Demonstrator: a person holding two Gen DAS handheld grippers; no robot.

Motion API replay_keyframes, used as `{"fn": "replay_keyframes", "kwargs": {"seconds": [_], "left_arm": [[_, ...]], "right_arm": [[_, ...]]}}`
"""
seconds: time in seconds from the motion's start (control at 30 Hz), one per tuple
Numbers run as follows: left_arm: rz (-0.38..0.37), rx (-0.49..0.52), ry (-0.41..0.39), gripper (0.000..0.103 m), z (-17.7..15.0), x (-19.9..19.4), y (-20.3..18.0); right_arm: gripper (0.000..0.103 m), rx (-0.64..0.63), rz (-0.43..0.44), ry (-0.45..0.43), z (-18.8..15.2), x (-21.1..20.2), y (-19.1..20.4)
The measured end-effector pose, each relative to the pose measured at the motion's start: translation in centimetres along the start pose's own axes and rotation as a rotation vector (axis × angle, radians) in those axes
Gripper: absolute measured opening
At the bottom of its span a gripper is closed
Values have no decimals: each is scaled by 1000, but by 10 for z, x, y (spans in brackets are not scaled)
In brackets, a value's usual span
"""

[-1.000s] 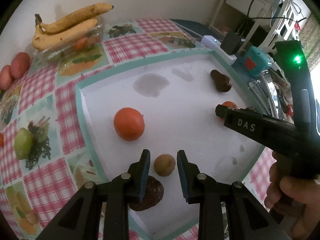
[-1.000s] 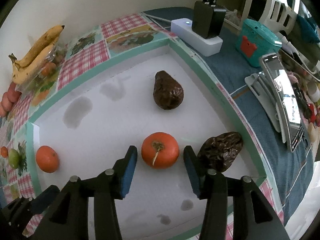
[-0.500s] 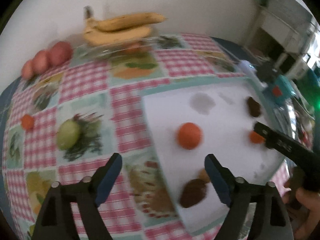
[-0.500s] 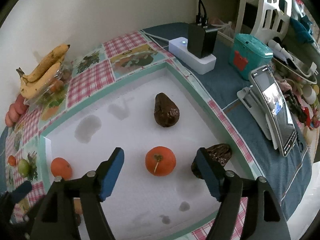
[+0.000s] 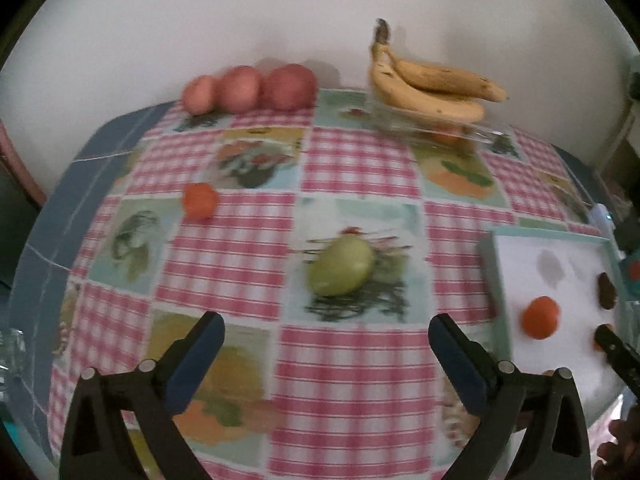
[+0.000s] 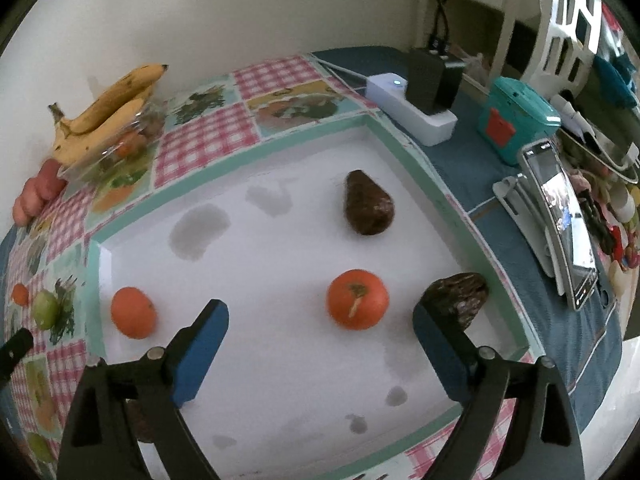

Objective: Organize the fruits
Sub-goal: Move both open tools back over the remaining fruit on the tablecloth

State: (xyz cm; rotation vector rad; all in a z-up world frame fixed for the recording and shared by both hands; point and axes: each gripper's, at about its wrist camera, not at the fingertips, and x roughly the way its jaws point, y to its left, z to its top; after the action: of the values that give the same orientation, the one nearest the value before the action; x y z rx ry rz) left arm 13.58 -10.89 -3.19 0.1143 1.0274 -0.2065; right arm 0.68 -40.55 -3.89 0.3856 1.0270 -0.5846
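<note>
My left gripper (image 5: 326,340) hangs over the checked cloth, its jaws opening wide with nothing between them. A green fruit (image 5: 341,266) lies just beyond its fingertips and a small orange fruit (image 5: 200,201) sits farther left. My right gripper (image 6: 320,326) hovers over the white tray (image 6: 404,142), jaws opening. A tomato (image 6: 357,299) lies on the tray between and slightly beyond its pads, untouched. Also on the tray are an orange (image 6: 133,312) at the left and two dark avocados (image 6: 368,209), the second one (image 6: 460,296) by the right pad.
Bananas (image 5: 428,88) rest on a clear glass dish by the wall, with three red apples (image 5: 248,88) to their left. Right of the tray stand a white power strip (image 6: 412,108), a teal box (image 6: 516,120) and a phone on a stand (image 6: 560,224).
My left gripper swung left off the tray to above the cloth and went from almost shut to wide open. The right gripper's jaws spread away from the tomato and it rose slightly.
</note>
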Motion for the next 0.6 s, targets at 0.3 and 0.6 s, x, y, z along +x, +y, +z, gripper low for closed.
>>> {"fn": "replay_keyframes", "kwargs": {"seconds": [0.3,0.6], "left_arm": [[-62,-33,-77,103,-5,-30,29],[54,-38,-130,103,-12,-59,46]], "right_arm": [[94,-22,67,-62,-15,-21,31],[94,-47,116,-105,-36,-49,60]]}}
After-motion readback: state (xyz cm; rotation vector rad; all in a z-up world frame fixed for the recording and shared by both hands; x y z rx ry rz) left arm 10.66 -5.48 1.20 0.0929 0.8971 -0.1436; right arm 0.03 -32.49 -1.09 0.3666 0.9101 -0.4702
